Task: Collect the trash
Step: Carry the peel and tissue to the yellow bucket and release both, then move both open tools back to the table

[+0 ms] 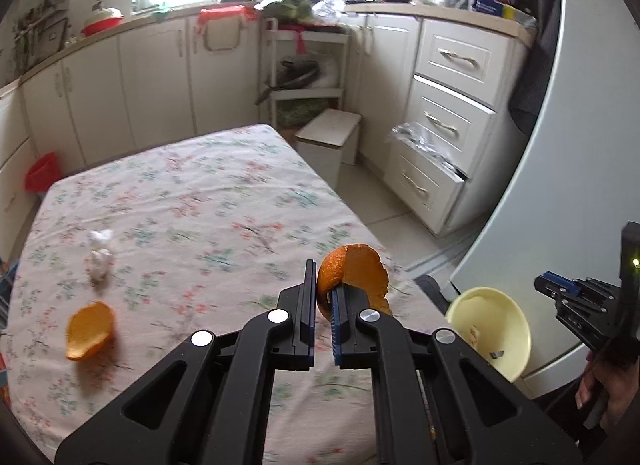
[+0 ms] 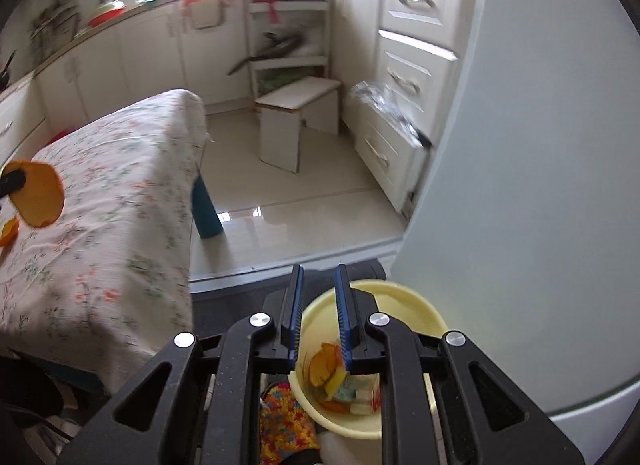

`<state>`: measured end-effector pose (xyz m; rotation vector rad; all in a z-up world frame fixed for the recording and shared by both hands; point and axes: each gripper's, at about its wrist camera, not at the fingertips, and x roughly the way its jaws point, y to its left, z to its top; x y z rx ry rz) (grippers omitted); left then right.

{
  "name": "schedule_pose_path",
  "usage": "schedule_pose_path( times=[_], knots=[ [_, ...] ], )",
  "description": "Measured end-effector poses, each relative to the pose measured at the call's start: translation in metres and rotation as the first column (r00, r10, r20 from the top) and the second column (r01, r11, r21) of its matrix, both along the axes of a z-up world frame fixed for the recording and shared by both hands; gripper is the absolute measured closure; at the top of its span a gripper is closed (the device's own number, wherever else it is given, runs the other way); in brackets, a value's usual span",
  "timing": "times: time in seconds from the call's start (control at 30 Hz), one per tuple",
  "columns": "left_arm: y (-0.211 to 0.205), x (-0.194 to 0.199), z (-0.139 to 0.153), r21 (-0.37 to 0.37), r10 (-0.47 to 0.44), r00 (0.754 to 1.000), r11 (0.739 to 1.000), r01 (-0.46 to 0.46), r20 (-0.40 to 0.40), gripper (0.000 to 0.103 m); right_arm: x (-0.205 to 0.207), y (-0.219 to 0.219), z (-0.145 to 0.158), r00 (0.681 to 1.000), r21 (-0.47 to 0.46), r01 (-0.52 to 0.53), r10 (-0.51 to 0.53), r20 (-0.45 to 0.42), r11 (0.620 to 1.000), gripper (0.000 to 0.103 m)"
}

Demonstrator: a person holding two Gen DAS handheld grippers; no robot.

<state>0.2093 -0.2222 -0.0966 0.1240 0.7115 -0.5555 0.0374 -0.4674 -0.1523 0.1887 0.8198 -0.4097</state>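
Observation:
My left gripper (image 1: 322, 285) is shut on a curved orange peel (image 1: 352, 269), held above the right edge of the floral-cloth table (image 1: 200, 193). A second orange peel (image 1: 90, 329) and a crumpled white tissue (image 1: 100, 257) lie on the cloth at the left. Below the table's right side stands a pale yellow bin (image 1: 492, 329). In the right wrist view my right gripper (image 2: 319, 271) hangs over that bin (image 2: 416, 305), jaws slightly apart with nothing between them. Peel and wrappers (image 2: 320, 365) lie inside the bin. The held peel (image 2: 40, 197) shows at the left edge.
A grey fridge (image 1: 560, 185) stands close on the right. A white step stool (image 1: 328, 141) sits on the tiled floor by drawers, one pulled out (image 1: 424, 153). A teal table leg (image 2: 206, 213) and a colourful cloth (image 2: 284, 417) are near the bin.

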Motion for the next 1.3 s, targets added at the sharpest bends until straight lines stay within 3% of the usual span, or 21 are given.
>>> schedule_pose_path(
  times=[0.07,0.17,0.33,0.4,0.47,0.63,0.67,0.73,0.8,0.9,1.07,1.3],
  knots=[
    [-0.008,-0.004,-0.006,0.012,-0.017,1.000,1.000,0.017,-0.013,0.097,-0.004,-0.006,-0.003,1.000,0.021,0.013,-0.013,-0.005,1.000,0.086],
    [-0.023,-0.011,-0.013,0.026,-0.054,0.998,0.998,0.055,-0.034,0.097,-0.007,-0.006,0.000,1.000,0.034,0.016,-0.016,0.009,0.999,0.075],
    [-0.061,-0.026,-0.015,0.013,-0.145,0.988,0.989,0.146,-0.059,0.097,-0.020,-0.001,0.020,0.999,0.029,-0.009,0.008,0.054,1.000,0.071],
    [-0.084,-0.031,-0.019,0.002,-0.195,0.977,0.981,0.196,-0.083,0.097,-0.033,0.004,0.030,0.997,0.009,-0.009,0.008,0.083,1.000,0.061],
    [-0.109,-0.035,-0.024,0.001,-0.234,0.967,0.972,0.235,-0.103,0.097,-0.047,0.007,0.030,0.996,0.019,-0.012,0.010,0.086,1.000,0.060],
    [-0.184,-0.041,-0.046,0.009,-0.355,0.912,0.931,0.364,-0.207,0.097,-0.060,0.011,0.009,1.000,0.068,-0.019,0.018,0.008,0.997,0.060],
    [-0.200,-0.042,-0.051,0.015,-0.382,0.893,0.918,0.396,-0.239,0.093,-0.059,0.011,0.007,1.000,0.068,-0.018,0.018,0.000,0.998,0.060],
    [-0.220,-0.045,-0.058,0.037,-0.401,0.877,0.905,0.424,-0.263,0.082,-0.059,0.005,0.003,1.000,0.077,0.000,0.002,-0.014,0.997,0.060],
    [-0.233,-0.051,-0.061,0.055,-0.410,0.874,0.898,0.437,-0.260,0.061,-0.059,0.000,0.000,1.000,0.096,0.014,-0.012,-0.023,0.995,0.060],
    [-0.232,-0.054,-0.059,0.058,-0.408,0.878,0.899,0.434,-0.249,0.056,-0.059,-0.005,-0.004,0.999,0.118,0.023,-0.020,-0.026,0.993,0.060],
    [-0.193,-0.043,-0.038,0.047,-0.347,0.917,0.931,0.362,-0.197,0.050,-0.053,0.005,0.001,1.000,0.118,-0.012,0.013,-0.011,0.993,0.060],
    [-0.075,-0.015,-0.004,0.076,-0.138,0.988,0.987,0.143,-0.067,0.040,-0.035,0.048,0.015,0.988,0.070,-0.149,0.146,0.043,0.986,0.053]
  ],
)
